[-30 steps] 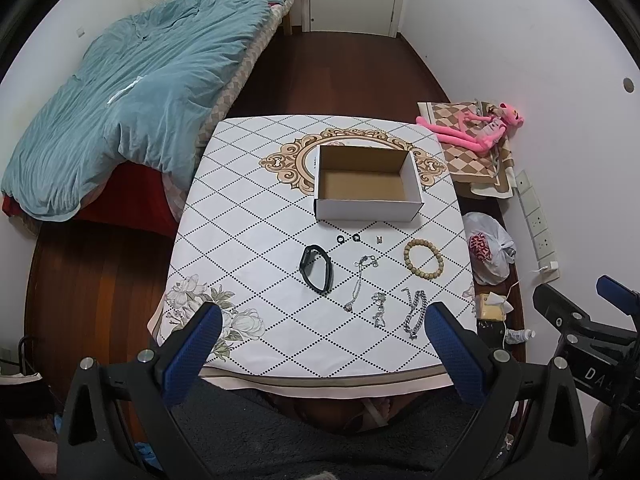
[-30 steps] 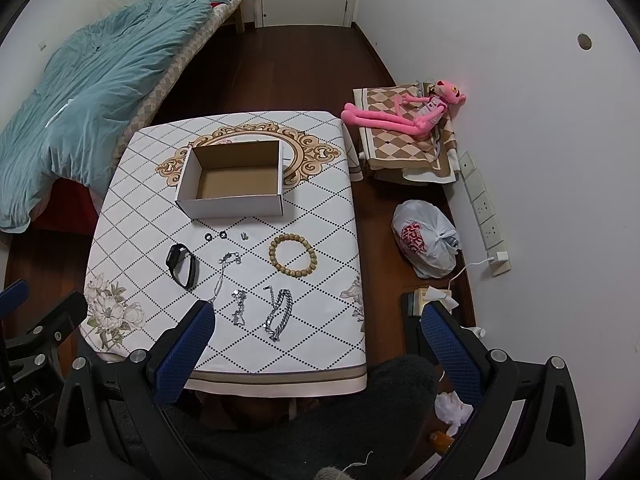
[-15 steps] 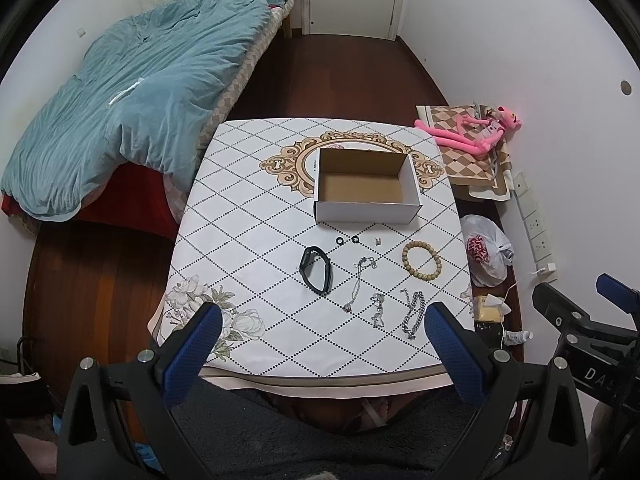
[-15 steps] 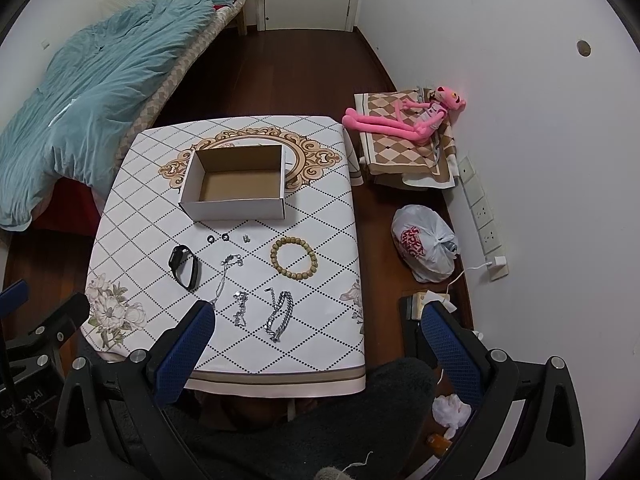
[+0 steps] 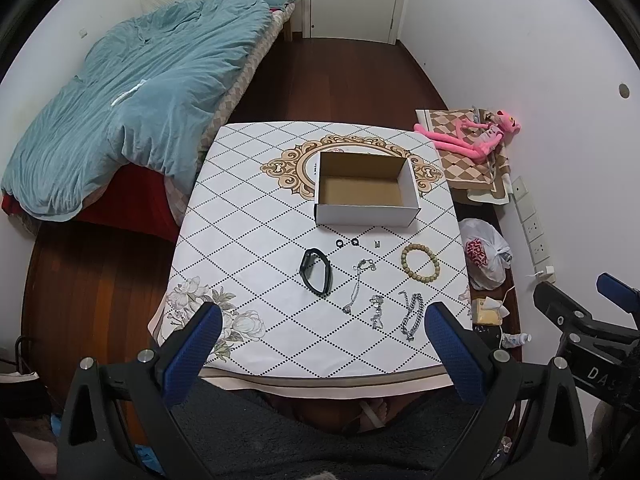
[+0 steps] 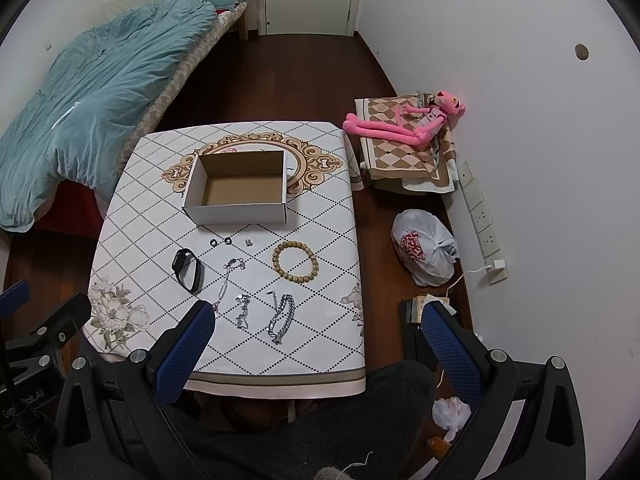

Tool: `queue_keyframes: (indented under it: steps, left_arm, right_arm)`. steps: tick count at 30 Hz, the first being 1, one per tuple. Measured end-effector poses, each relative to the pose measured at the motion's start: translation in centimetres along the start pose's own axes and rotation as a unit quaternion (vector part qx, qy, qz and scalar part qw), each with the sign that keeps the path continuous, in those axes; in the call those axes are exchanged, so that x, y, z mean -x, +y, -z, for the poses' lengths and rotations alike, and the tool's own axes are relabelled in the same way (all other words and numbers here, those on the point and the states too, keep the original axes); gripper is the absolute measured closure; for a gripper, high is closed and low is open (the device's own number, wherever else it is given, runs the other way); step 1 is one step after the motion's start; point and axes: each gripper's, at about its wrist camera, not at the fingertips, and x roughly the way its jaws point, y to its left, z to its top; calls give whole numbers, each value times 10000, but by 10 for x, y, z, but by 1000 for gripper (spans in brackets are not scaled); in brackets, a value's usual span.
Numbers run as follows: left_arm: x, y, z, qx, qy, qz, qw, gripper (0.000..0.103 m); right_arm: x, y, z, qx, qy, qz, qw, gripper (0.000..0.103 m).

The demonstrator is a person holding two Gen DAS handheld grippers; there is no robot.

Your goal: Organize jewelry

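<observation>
Hovering high above the near edge of the table [image 5: 240, 216], we hold both claws released and empty: the left gripper [image 5: 320, 344] and the right gripper [image 6: 316, 340], jaws spread wide. The cardboard box [image 5: 366, 190] is our landmark; it stands open with nothing inside. All the jewelry lies on our side of it: two small black rings [image 5: 347, 242] just before its front wall, the black band [image 5: 315, 271] nearer us and leftward, the bead bracelet [image 5: 420, 261] rightward, three silver chains [image 5: 378, 309] nearest us, their long axes running toward the box. We judge the right gripper nearer the heavy chain [image 6: 281, 318].
</observation>
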Motion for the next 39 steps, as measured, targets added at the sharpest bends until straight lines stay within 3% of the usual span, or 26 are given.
queue_keyframes:
  steps: [6,10,18,27,33,39]
  left_arm:
    - [-6,2,-2,18,-52,-31,10000,0]
    - [-33,7,-13,-6,-78,-252,9997,0]
    - [-107,16,-32,-97,290,-506,9983,0]
    - [-190,22,-20,-186,908,-783,9926,0]
    - [-232,32,-13,-230,1340,-854,9870,0]
    - [-262,38,-10,-18,1621,-567,9851,0]
  right_arm:
    - [-3,0,-2,-92,-5,7,10000,0]
    - [-23,-5,-10,-263,42,40,9996,0]
    - [-110,-18,-22,-490,445,318,9973,0]
    - [-219,-27,-15,-751,1125,303,9904,1]
    - [-264,-23,-2,-914,1370,223,9861,10]
    - [-294,-18,1,-993,1459,178,9841,25]
